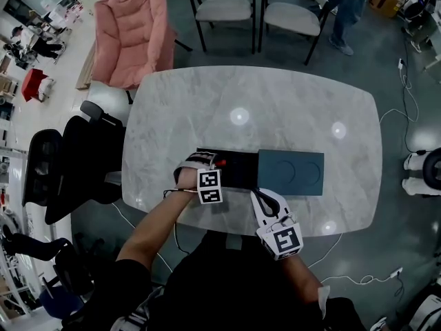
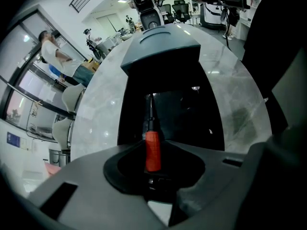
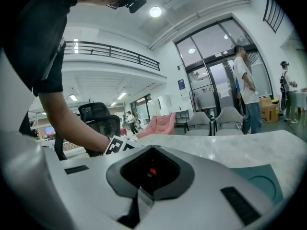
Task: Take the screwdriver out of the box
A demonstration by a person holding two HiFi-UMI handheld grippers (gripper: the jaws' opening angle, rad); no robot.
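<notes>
An open black box (image 1: 241,172) lies on the marble table (image 1: 275,102), its dark teal lid (image 1: 291,172) beside it on the right. The screwdriver (image 2: 152,150) has a red handle and a thin black shaft, and it lies lengthwise in the box (image 2: 177,109). My left gripper (image 1: 207,161) points steeply down into the box's left end. In the left gripper view its jaws (image 2: 153,169) are closed round the red handle. My right gripper (image 1: 261,196) hovers near the table's front edge, just in front of the box, shut and empty.
The lid (image 2: 160,47) lies past the box's far end. A pink armchair (image 1: 131,29) and two grey chairs (image 1: 224,5) stand behind the table, and a black office chair (image 1: 69,164) at its left. A person (image 1: 348,9) stands at the back right. Cables lie on the floor.
</notes>
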